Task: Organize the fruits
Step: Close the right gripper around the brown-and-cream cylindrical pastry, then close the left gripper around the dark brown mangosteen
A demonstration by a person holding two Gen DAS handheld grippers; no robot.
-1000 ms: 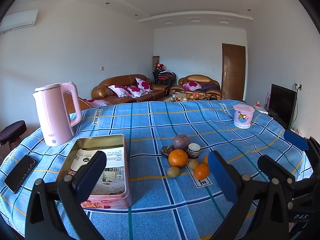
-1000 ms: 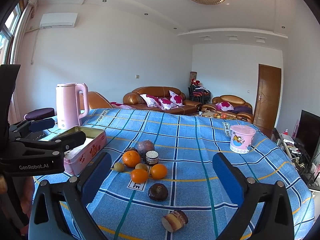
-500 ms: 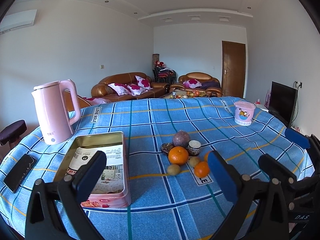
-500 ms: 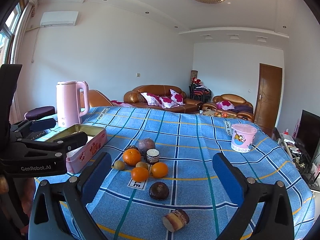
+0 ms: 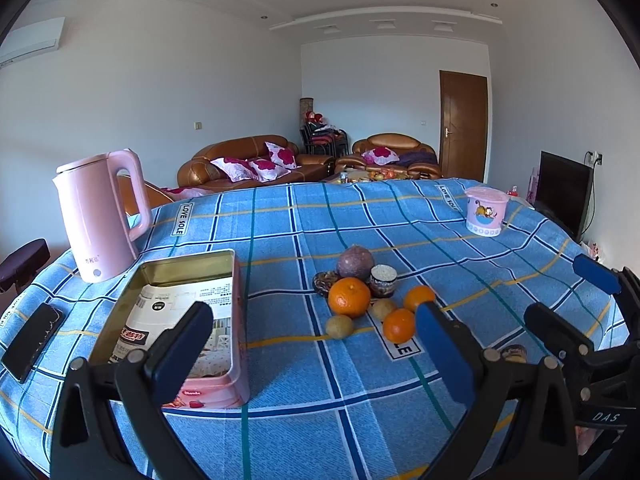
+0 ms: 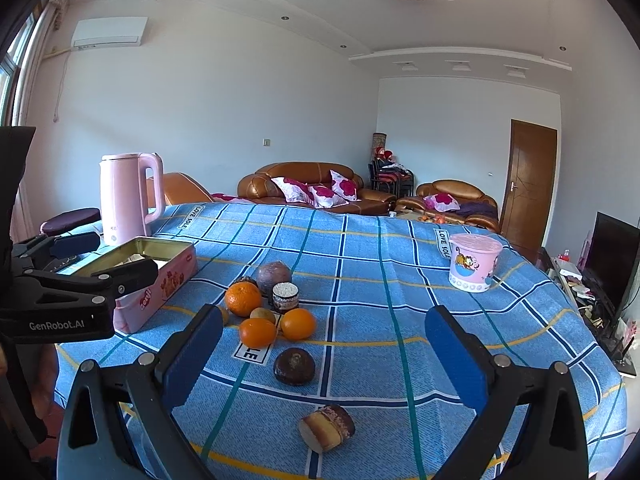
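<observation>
Right at the middle of the blue checked tablecloth [image 6: 360,248] you have the fruit in a loose cluster: a large orange [image 5: 349,296] at the near left, two smaller oranges [image 6: 258,332] side by side on the "SOLE" label, and two small yellowish-brown fruits [image 5: 339,326] tucked among them. Behind the large orange stands a round purple fruit [image 5: 355,263], with a small dark jar with a white speckled top [image 6: 285,297] just beside it. Nearer you in the right wrist view, apart from the cluster, a dark brown round fruit [image 6: 294,366] sits alone, and a cut cake roll with a dark coating [image 6: 327,427] lies on its side closer still.

Left of the fruit lies your open pink tin [image 5: 182,320], with printed paper in the bottom. Your left gripper [image 5: 312,354] hangs above the near edge of the table, its jaws spread wide with nothing between them, one finger [image 5: 182,350] over the tin. Your right gripper [image 6: 324,354] is likewise wide apart and empty, framing the cluster.

Farther out, a pink electric kettle [image 5: 100,216] stands behind the tin, a black phone [image 5: 34,338] lies at the left edge, and a pink cartoon cup [image 6: 474,262] sits far right.
</observation>
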